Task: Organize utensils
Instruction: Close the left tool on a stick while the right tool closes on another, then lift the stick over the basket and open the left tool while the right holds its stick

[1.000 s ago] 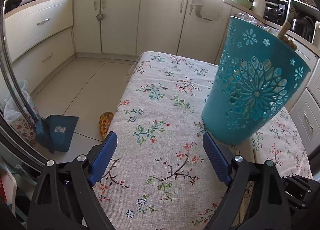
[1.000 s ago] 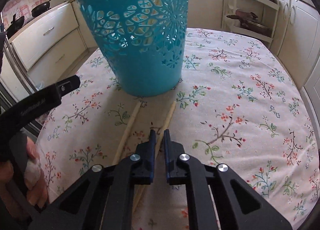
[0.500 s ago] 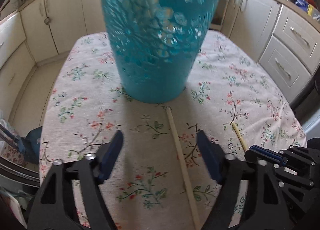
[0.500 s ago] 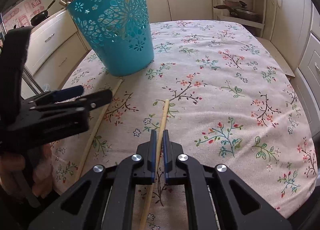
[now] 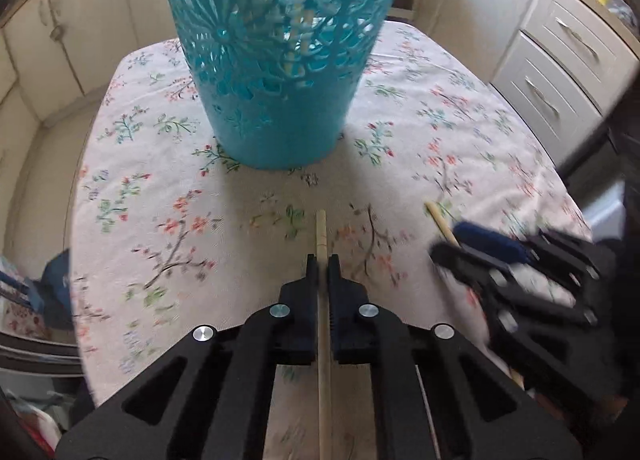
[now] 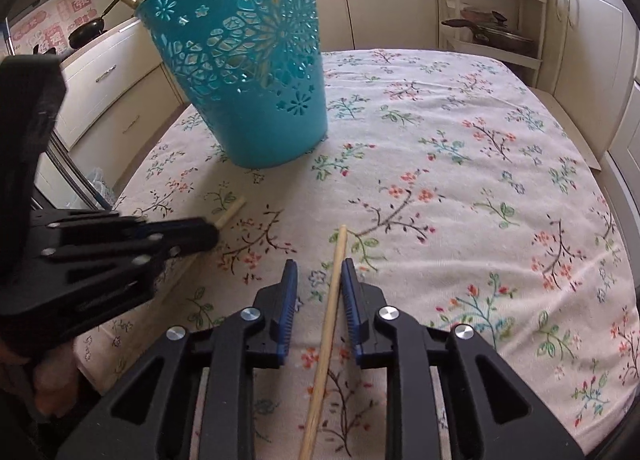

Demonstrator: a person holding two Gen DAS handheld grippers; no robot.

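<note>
Swung across to face basket (image 5: 280,59); left gripper (image 5: 322,266) just clamped on one stick (image 5: 321,232) — for loading. Right gripper (image 6: 319,274) just parted — second stick (image 6: 334,288) loose between.

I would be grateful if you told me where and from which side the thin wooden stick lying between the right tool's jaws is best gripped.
Grip the thin wooden stick on its shaft, short of the far tip, coming from above with the right tool and a pad on either long side. It lies flat on the tablecloth, nearly along the tool's line, so the open jaws, which have just been opening, already straddle it.
</note>
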